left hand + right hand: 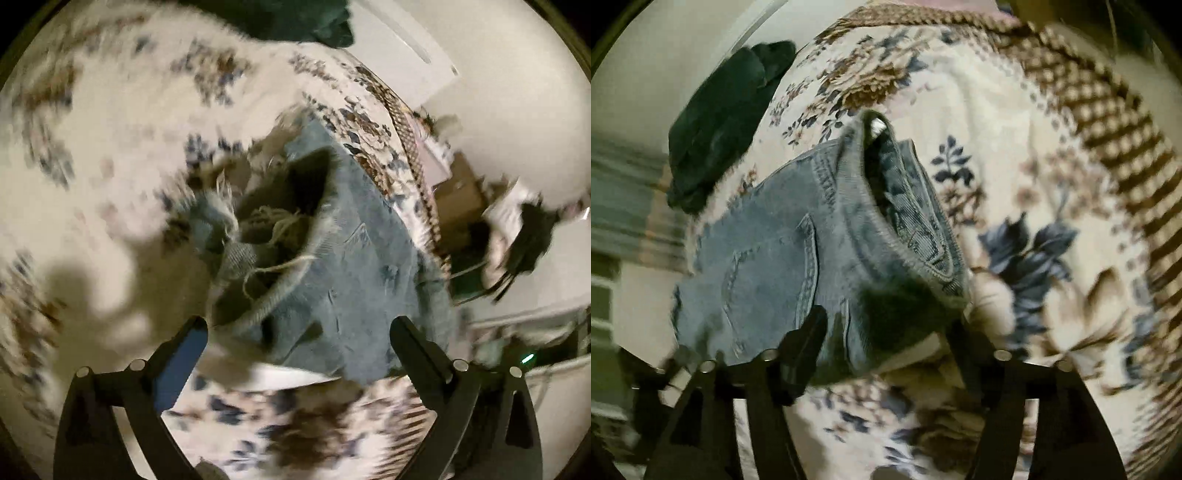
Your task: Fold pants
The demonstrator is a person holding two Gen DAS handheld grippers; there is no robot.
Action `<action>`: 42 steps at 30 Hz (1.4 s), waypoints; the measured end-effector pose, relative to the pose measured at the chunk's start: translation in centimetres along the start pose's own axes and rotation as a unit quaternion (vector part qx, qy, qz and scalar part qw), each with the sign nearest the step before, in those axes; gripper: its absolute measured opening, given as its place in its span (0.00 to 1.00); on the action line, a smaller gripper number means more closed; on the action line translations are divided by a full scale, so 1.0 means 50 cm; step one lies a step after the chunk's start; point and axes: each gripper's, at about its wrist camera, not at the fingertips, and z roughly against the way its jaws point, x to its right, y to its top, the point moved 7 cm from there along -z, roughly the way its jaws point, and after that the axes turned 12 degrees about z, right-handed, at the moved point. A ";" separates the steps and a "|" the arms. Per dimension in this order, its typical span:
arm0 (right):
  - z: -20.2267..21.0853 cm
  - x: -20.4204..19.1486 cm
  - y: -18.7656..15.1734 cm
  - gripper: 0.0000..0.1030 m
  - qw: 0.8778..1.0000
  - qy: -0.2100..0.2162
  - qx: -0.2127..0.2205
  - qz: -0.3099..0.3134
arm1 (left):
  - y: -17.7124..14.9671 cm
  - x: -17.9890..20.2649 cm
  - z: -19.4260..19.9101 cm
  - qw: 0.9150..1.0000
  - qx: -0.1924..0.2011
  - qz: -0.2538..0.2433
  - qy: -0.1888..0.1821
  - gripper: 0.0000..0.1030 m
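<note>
The left black two-finger gripper (299,332) stands with its jaws spread wide, one finger showing a blue inner pad (181,365). Both fingertips sit at the near edge of the blue denim pants (340,280), one to each side, without pinching the cloth. The right black two-finger gripper (890,328) is likewise spread wide, its fingertips resting against the near part of the same pants (768,258); actual contact is blurred.

Home bedroom: floral bedspread (1015,155), dark clothes (716,140).
</note>
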 end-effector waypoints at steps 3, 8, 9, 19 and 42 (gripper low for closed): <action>0.051 -0.031 0.000 0.86 0.994 -0.080 0.014 0.074 | -0.008 0.006 0.015 0.993 0.030 -0.066 0.088 0.98; 0.132 -0.074 0.004 0.92 0.975 -0.169 0.043 0.136 | -0.029 0.016 0.053 0.973 0.075 -0.141 0.168 0.98; 0.152 -0.079 0.003 0.92 0.974 -0.177 0.046 0.134 | -0.032 0.022 0.068 0.970 0.082 -0.149 0.173 0.98; 0.390 -0.148 -0.025 0.92 0.966 -0.201 0.094 0.134 | -0.079 0.131 0.268 0.952 0.145 -0.196 0.183 0.98; 1.091 -0.330 -0.285 0.95 0.936 -0.162 0.238 0.201 | -0.393 0.279 0.812 0.935 0.257 -0.189 0.156 0.98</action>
